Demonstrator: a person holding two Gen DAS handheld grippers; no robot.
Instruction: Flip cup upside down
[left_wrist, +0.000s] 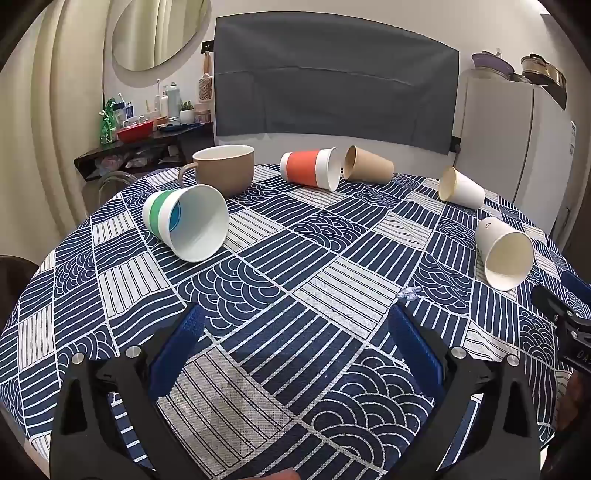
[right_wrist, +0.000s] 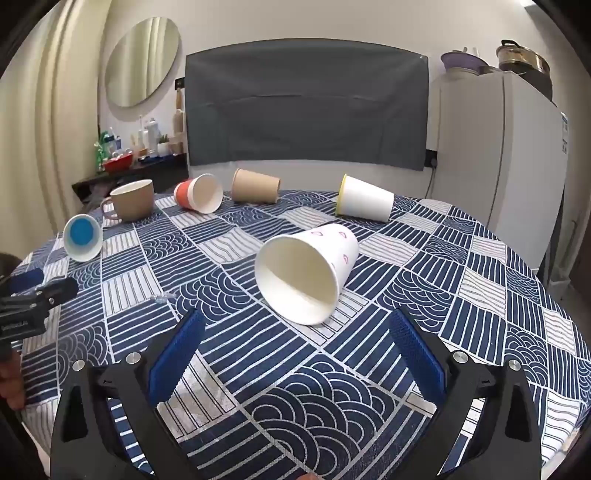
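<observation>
Several paper cups lie on their sides on the patterned tablecloth (left_wrist: 295, 258). A green-banded white cup (left_wrist: 186, 221) lies at the left, also in the right wrist view (right_wrist: 82, 237). A white cup with pink hearts (right_wrist: 308, 271) lies just ahead of my right gripper (right_wrist: 295, 321), mouth towards it; it also shows in the left wrist view (left_wrist: 504, 256). My left gripper (left_wrist: 295, 317) is open and empty above bare cloth. Both grippers are open wide and hold nothing. The right gripper's body (left_wrist: 569, 325) shows at the left wrist view's right edge.
Farther back lie an orange-sleeved cup (left_wrist: 310, 168), a brown paper cup (left_wrist: 367, 165) and a white cup with a yellow rim (left_wrist: 461, 190). A brown ceramic mug (left_wrist: 225, 170) stands upright at the back left. A small clear plastic bit (left_wrist: 408, 293) lies on the cloth.
</observation>
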